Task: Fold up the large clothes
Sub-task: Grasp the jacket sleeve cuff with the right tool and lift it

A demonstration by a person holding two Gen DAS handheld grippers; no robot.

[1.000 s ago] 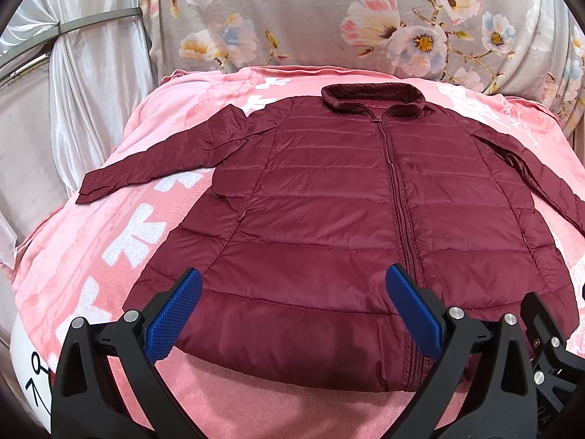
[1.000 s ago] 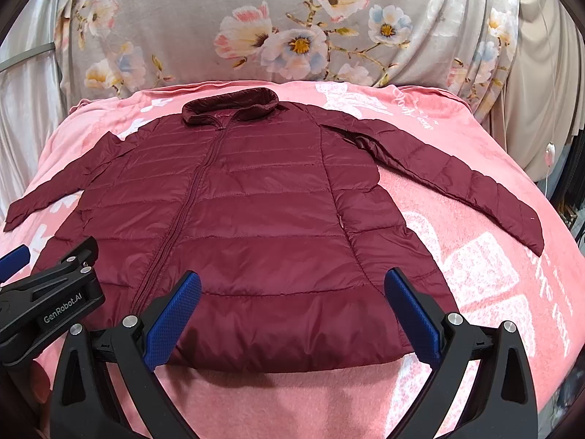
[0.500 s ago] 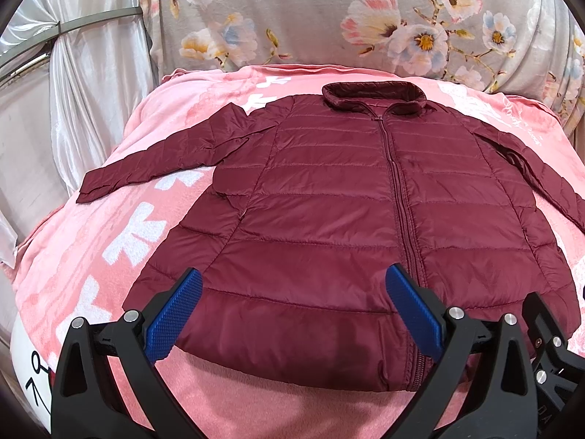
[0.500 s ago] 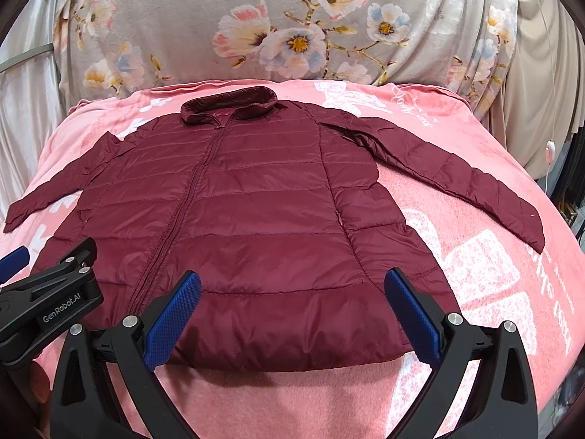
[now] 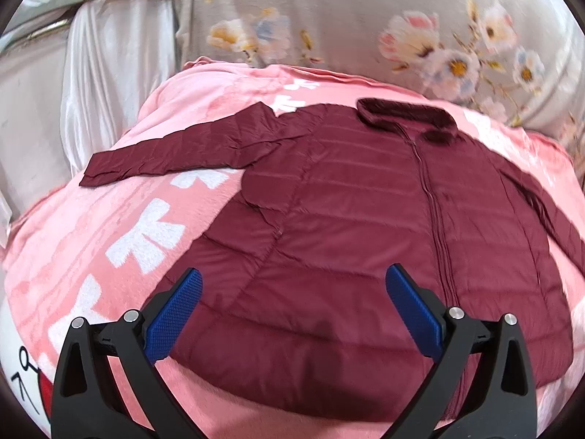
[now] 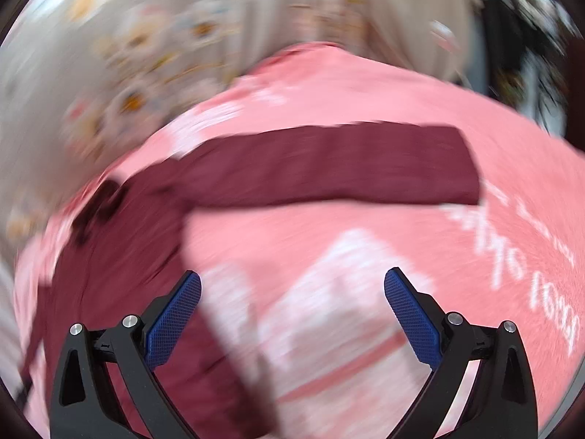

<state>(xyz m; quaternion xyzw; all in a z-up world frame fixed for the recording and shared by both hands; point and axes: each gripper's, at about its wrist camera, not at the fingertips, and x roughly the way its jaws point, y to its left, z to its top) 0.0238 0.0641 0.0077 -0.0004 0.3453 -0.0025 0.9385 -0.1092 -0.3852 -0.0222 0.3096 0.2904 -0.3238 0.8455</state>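
Left sleeve: the left wrist view shows one long quilted sleeve of the jacket stretched out flat toward the left edge of the bed, its cuff near the white satin curtain.
Left gripper: the black two-finger left gripper with blue textured pads has its jaws spread wide and holds nothing; it hangs above the lower left part of the jacket, just short of the hem.
Jacket: the dark maroon quilted puffer jacket lies front up and zipped on the pink fleece blanket with white printed characters, collar toward the grey floral cloth at the back, hem toward the camera.
Right sleeve: in the right wrist view, which is heavily blurred, the other maroon sleeve runs flat across the blanket, its cuff toward the right.
Right gripper: the matching black right gripper with blue pads is also spread wide with nothing between its fingers; it sits over bare pink blanket just beside the jacket's right side, below the sleeve.
Background right: dark, blurred shapes at the far right edge cannot be made out.
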